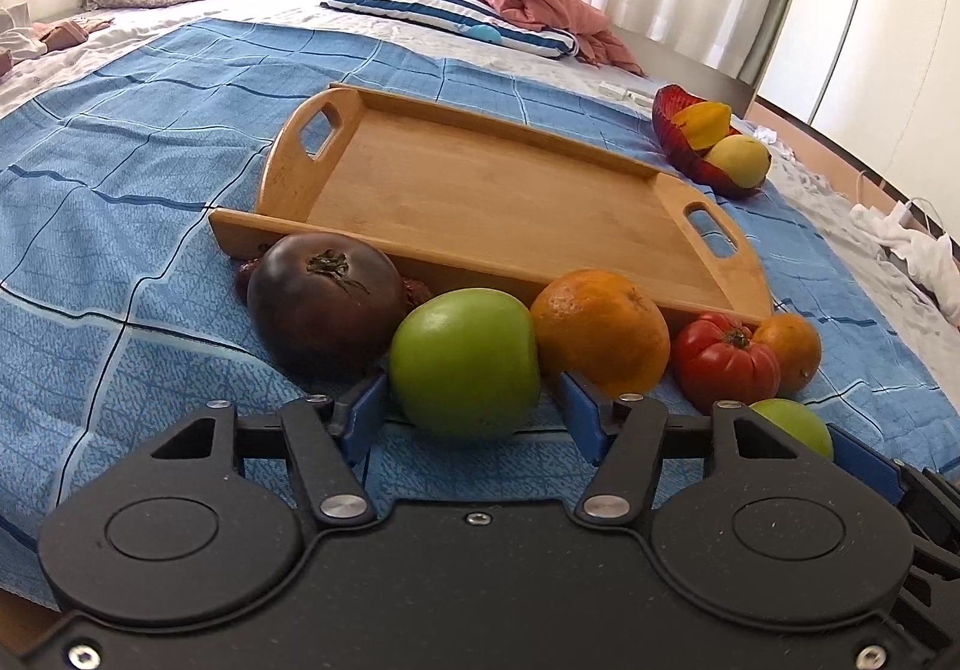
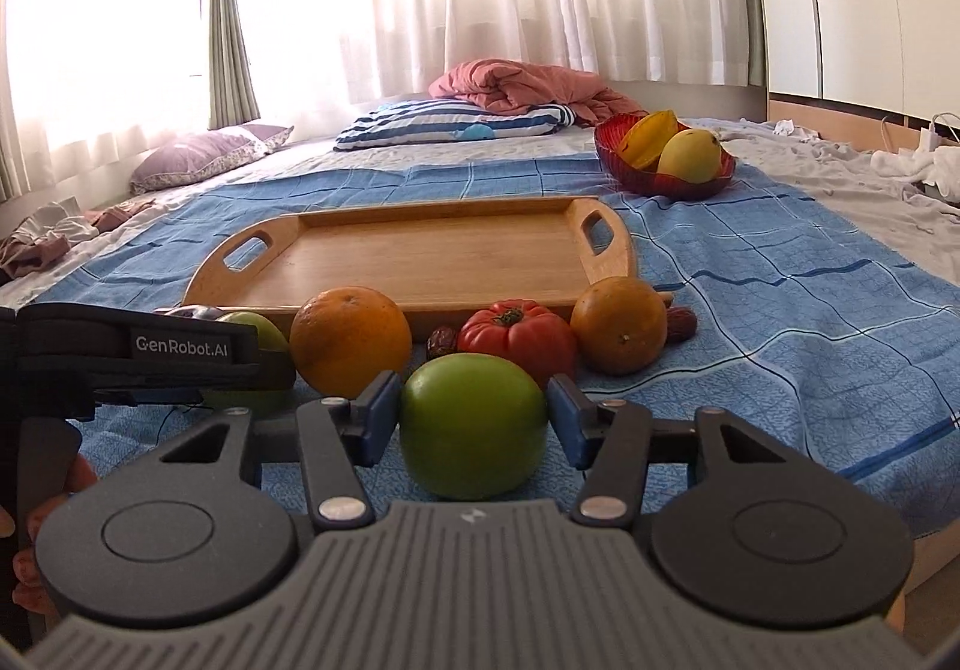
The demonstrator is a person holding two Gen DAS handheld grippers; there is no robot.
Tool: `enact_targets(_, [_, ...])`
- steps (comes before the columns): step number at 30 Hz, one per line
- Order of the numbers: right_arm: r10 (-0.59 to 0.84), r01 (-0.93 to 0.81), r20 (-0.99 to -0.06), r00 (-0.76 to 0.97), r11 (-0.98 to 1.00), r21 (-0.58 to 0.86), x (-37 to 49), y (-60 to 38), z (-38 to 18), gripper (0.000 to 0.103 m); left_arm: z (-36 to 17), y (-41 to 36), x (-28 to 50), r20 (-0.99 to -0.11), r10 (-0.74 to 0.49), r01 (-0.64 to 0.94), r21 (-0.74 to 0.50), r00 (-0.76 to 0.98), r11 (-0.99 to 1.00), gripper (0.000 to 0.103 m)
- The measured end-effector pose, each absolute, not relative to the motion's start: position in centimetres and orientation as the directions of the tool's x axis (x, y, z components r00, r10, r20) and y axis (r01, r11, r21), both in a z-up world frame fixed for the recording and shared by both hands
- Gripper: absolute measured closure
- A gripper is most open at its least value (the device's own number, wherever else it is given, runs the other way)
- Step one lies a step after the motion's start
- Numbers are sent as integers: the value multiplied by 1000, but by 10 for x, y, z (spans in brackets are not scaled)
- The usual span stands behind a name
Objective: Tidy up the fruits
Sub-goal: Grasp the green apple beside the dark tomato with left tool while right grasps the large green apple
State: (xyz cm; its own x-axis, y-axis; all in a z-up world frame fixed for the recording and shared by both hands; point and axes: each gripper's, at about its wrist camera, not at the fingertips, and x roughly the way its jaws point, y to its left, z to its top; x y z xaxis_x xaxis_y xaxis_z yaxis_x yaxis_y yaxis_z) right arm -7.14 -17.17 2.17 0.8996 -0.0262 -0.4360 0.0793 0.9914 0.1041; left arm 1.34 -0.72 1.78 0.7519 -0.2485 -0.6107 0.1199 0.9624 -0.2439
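Bedroom setting: blue checked bedspread (image 1: 150, 142) lit by curtained windows, pillows at upper left and upper centre of both views.

Items, left to right, left wrist view:
- Dark purple tomato (image 1: 324, 298), lower left of centre, against the near rail of the wooden tray (image 1: 480, 190).
- Green apple (image 1: 465, 361), lower centre, between the blue pads of the left gripper (image 1: 468, 412); jaws spread, pads flanking the fruit with small gaps, not yet clamped.
- Large orange (image 1: 600, 331), touching the apple.
- Red ribbed tomato (image 1: 726, 364) and small orange (image 1: 792, 349), lower right.
- Red bowl (image 1: 678, 142), upper right, holding yellow fruit.

Right wrist view:
- Second green apple (image 2: 471, 424), lower centre, between the pads of the right gripper (image 2: 471, 418); jaws apart, contact uncertain.

Tray bare. Judged step: grasping both apples for transfer. Advised handling: centre pads on each apple's widest girth, close gently, lift straight up so neighbouring round fruit is not nudged.
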Motion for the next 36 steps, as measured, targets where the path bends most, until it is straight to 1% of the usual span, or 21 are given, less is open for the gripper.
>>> enact_targets(2, [-30, 81, -434, 900, 992, 100, -72, -171, 22, 46, 16, -5, 17, -616, -250, 110, -257, 747, 960, 50])
enact_targets(10, [-41, 85, -437, 899, 993, 82, -72, -167, 21, 46, 17, -4, 15, -619, -256, 113, -261, 743, 959, 50])
enact_targets(26, [-37, 92, -438, 898, 990, 105, -74, -170, 22, 46, 21, -16, -11, -617, -223, 154, -163, 755, 975, 50])
enact_targets(36, [-31, 97, -438, 898, 987, 127, -75, -172, 22, 46, 18, -15, -2, -616, -224, 139, -183, 755, 973, 49])
